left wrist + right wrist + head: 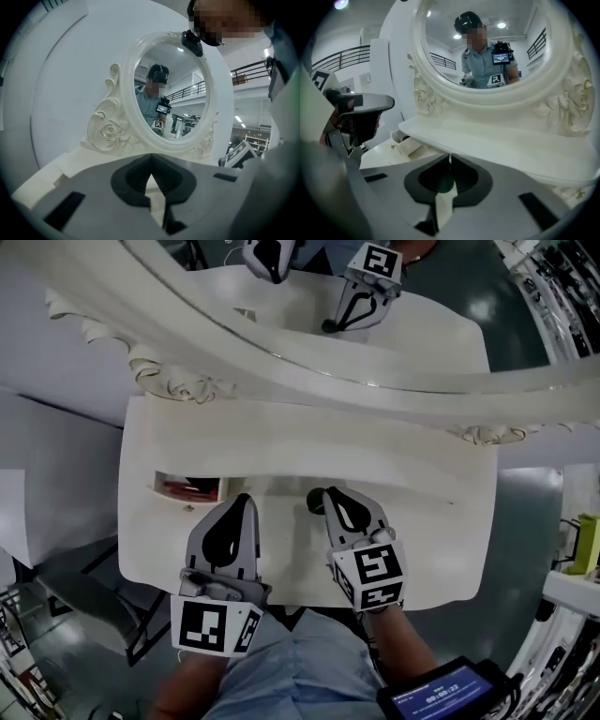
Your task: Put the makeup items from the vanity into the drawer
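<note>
The right tool is found closed on a small dark round makeup item, which is seated between the pads just behind the tips. In the head view this item is seen at the tool's tip, over the bench, to the right of the open drawer and apart from it. Whether the item touches the bench surface cannot be determined.

The left tool is found closed, tip against tip, with nothing between the pads. It is placed between the drawer and the right tool, its tips just beside the drawer's right end.

The drawer is noted pulled out of the raised shelf at the left part of the bench. Red items are seen lying inside it; their kind cannot be made out.

Behind the drawer, an oval mirror in a carved white frame is recorded, upright at the back of the bench. Both tools are reflected in it.
</note>
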`<state>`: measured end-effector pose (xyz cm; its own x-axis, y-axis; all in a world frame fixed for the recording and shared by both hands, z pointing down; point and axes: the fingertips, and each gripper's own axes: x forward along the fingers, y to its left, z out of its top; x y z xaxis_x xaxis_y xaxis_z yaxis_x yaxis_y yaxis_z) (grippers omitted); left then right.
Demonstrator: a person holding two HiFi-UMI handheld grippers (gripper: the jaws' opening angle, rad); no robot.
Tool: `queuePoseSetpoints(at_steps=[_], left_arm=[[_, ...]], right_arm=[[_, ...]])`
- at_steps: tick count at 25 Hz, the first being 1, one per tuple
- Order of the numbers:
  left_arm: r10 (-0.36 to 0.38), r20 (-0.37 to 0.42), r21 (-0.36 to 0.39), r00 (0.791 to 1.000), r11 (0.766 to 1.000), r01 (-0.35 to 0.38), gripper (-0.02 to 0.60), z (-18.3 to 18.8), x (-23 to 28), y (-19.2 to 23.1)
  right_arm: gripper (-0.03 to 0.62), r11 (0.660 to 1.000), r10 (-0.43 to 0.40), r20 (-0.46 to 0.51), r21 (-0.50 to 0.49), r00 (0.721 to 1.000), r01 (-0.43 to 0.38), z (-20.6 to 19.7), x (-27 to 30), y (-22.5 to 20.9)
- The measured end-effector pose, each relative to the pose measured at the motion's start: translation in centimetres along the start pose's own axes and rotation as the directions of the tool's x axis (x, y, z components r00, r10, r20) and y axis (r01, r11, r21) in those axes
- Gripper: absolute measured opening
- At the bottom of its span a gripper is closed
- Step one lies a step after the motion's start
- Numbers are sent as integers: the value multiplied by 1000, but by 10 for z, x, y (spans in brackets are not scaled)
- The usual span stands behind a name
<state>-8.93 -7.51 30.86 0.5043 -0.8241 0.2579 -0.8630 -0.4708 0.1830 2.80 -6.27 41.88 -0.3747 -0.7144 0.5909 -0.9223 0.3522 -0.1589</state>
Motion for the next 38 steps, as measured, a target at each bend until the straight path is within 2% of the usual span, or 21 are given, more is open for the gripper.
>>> queuePoseSetpoints(at_steps=[4, 7, 12, 21, 25, 28, 30, 33, 35, 38], left_arm=[[53, 18, -6, 998, 999, -53, -2, 9, -22, 27], [135, 49, -20, 990, 991, -134, -2, 17, -49, 63], [276, 82, -64, 958, 960, -272, -2, 21, -89, 117], [408, 49, -142, 912, 906, -398, -2, 4, -122, 181], [441, 27, -166, 897, 887, -431, -2, -4, -125, 205], [454, 20, -183, 891, 877, -443, -2, -9, -126, 215], [457, 18, -190, 890, 875, -445, -2, -10, -126, 217], [448, 19, -193, 894, 879, -437, -2, -11, -123, 215], [438, 23, -191, 899, 884, -426, -2, -11, -121, 211], [419, 25, -182, 907, 895, -408, -2, -10, -119, 205]], right_arm=[[14, 997, 64, 36, -53, 997, -62, 27, 12, 40], [14, 985, 135, 52, -112, 989, -128, 47, 32, 82], [14, 952, 242, 72, -209, 968, -223, 75, 63, 145], [14, 918, 306, 75, -286, 949, -274, 93, 112, 198], [14, 898, 308, 52, -344, 950, -273, 87, 125, 212], [25, 867, 313, 27, -416, 949, -274, 81, 126, 224], [93, 849, 331, 14, -439, 943, -292, 77, 125, 229], [115, 825, 369, 69, -484, 927, -292, 86, 123, 233], [115, 827, 375, 116, -490, 920, -275, 94, 119, 232], [115, 851, 358, 159, -461, 920, -251, 99, 112, 226]])
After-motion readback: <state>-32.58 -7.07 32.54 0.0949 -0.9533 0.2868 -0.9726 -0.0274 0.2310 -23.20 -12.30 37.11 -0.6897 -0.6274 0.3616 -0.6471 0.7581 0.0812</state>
